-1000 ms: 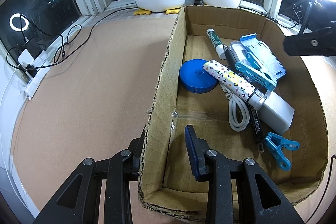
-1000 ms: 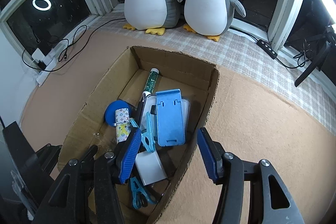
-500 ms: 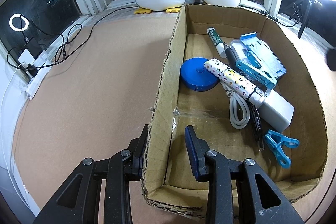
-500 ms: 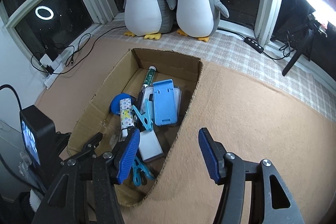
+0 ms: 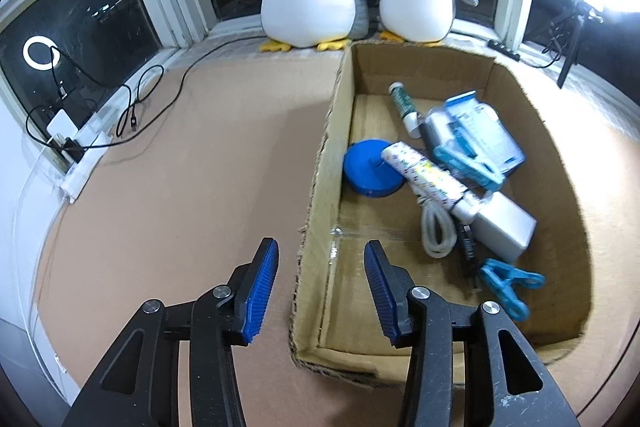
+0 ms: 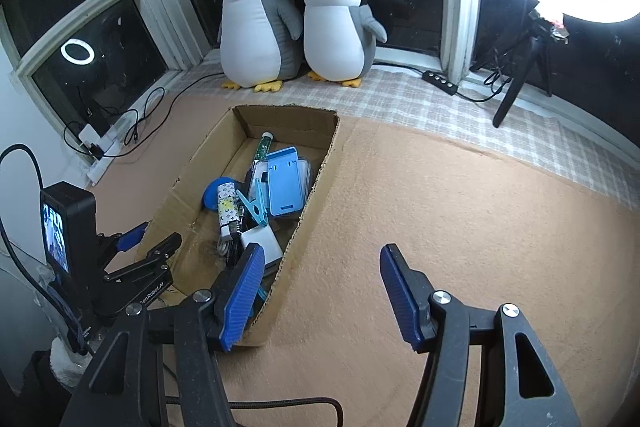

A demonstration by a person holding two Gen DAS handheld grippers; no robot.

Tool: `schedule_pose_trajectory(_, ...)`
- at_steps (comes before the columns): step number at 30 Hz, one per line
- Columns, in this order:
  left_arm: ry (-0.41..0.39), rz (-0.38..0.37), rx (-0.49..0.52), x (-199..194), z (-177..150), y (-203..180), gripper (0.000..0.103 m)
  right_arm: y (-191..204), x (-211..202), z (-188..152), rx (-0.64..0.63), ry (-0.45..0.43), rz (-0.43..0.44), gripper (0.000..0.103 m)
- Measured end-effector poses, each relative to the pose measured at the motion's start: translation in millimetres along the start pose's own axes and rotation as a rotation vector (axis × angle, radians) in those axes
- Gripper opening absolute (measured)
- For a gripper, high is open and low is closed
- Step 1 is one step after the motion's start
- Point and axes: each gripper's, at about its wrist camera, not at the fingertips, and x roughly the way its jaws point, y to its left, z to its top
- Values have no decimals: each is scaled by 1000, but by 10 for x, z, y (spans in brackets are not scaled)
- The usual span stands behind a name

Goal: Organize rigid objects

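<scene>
the left gripper (image 5: 320,279), lower middle of its frame, is opening astride the cardboard box (image 5: 556,163) wall, pads clear of it. right gripper (image 6: 320,291) gapes empty over bare mat. the objects lie inside the box, so the sorting looks finished; next, probably withdraw both.

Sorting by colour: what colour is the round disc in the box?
Solid blue disc, clearest in the left wrist view.

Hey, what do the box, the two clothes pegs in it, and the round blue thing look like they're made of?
Box: brown corrugated cardboard, matte; its cut edges are ragged and fluted. Clothes pegs: probably molded plastic, uniform teal, slightly glossy. Round blue disc: likely hard plastic, smooth with a soft sheen; what it is can't be told from here.
</scene>
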Motion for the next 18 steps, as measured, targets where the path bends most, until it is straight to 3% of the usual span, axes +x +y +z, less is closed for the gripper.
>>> schedule_pose_trajectory(13,-95,-61,37,-659,67,-184,53,-57,-475,-151,24,-76,-2,60)
schedule_pose_trajectory(16,-126,-71,40,-812,94,-201,65,-54,-586,-173,28,-100,3,65)
schedule_pose_trajectory(18,-149,-76,44,-929,103,-212,67,-37,-634,-188,25,-114,-2,69)
